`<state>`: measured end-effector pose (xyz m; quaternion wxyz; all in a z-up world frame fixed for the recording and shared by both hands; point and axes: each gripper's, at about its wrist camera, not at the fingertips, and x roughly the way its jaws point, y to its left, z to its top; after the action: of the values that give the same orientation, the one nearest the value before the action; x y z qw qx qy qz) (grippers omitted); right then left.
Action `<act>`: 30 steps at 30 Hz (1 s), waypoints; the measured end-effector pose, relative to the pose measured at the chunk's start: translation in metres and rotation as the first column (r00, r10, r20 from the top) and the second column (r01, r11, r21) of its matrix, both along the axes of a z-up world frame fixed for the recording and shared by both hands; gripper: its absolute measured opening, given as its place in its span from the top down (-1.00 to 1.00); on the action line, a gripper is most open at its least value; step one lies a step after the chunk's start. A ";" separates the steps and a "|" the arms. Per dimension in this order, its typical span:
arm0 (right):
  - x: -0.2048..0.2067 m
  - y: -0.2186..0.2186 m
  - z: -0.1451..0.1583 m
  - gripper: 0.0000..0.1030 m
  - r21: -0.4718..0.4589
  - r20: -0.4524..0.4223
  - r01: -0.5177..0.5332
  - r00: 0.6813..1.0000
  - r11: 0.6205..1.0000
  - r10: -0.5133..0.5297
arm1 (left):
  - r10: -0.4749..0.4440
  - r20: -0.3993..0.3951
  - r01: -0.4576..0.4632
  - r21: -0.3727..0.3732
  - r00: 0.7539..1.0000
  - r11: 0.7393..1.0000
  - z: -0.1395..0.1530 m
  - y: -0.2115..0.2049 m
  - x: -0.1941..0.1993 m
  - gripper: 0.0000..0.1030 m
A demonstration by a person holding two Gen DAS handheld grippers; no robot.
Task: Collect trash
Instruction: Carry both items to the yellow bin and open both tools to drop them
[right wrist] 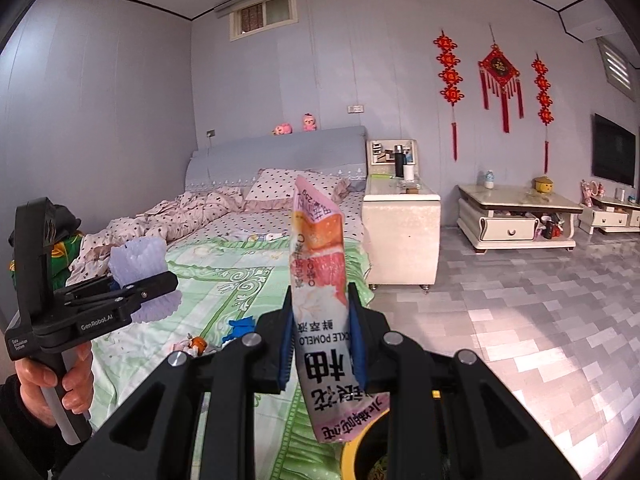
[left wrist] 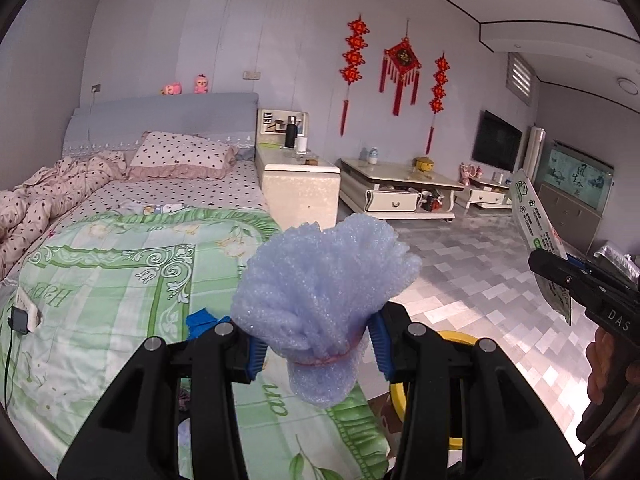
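Note:
My left gripper (left wrist: 318, 346) is shut on a crumpled pale-blue foam net (left wrist: 324, 284) and holds it above the foot of the bed; it also shows in the right wrist view (right wrist: 140, 258). My right gripper (right wrist: 322, 340) is shut on a pink pomelo snack wrapper (right wrist: 320, 280), held upright; its back shows at the right of the left wrist view (left wrist: 538, 220). A yellow-rimmed trash bin (right wrist: 362, 452) sits on the floor just below the wrapper and shows in the left wrist view (left wrist: 452, 340). Blue scraps (right wrist: 240, 326) and a small wrapper (right wrist: 196, 344) lie on the green quilt.
The bed with a green quilt (left wrist: 120, 280) fills the left. A white nightstand (right wrist: 402, 232) stands beside it, and a low coffee table (right wrist: 520, 216) farther right. Grey tiled floor (right wrist: 520, 320) spreads to the right. A charger and cable (left wrist: 18, 320) lie on the quilt's left edge.

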<state>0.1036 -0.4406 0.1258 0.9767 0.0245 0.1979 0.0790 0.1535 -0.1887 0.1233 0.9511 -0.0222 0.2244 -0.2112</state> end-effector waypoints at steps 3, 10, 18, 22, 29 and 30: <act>-0.002 -0.020 0.001 0.57 0.007 -0.003 0.049 0.999 0.999 -0.049 | -0.051 -0.001 0.051 0.003 0.999 0.999 0.000 -0.030 -0.001 0.21; 0.002 -0.057 -0.018 0.57 0.015 -0.058 0.138 0.989 0.990 -0.137 | -0.148 -0.049 0.149 0.005 0.988 0.989 -0.019 -0.090 0.012 0.21; 0.017 -0.093 -0.063 0.57 0.045 -0.171 0.209 0.965 0.977 -0.198 | -0.222 -0.139 0.228 0.028 0.965 0.973 -0.073 -0.141 0.038 0.20; 0.024 -0.110 -0.090 0.57 0.056 -0.235 0.240 0.947 0.969 -0.220 | -0.250 -0.198 0.260 0.024 0.948 0.965 -0.107 -0.160 0.051 0.19; 0.039 -0.130 -0.133 0.57 0.072 -0.337 0.281 0.910 0.957 -0.242 | -0.277 -0.276 0.300 0.044 0.920 0.953 -0.162 -0.186 0.066 0.18; 0.041 -0.132 -0.138 0.57 0.078 -0.349 0.285 0.905 0.955 -0.242 | -0.284 -0.290 0.308 0.041 0.914 0.951 -0.169 -0.189 0.067 0.17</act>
<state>0.1446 -0.5727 -0.0122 0.9267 0.1264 0.3508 -0.0466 0.2207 -0.3774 -0.0455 0.8668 0.0233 0.3663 -0.3375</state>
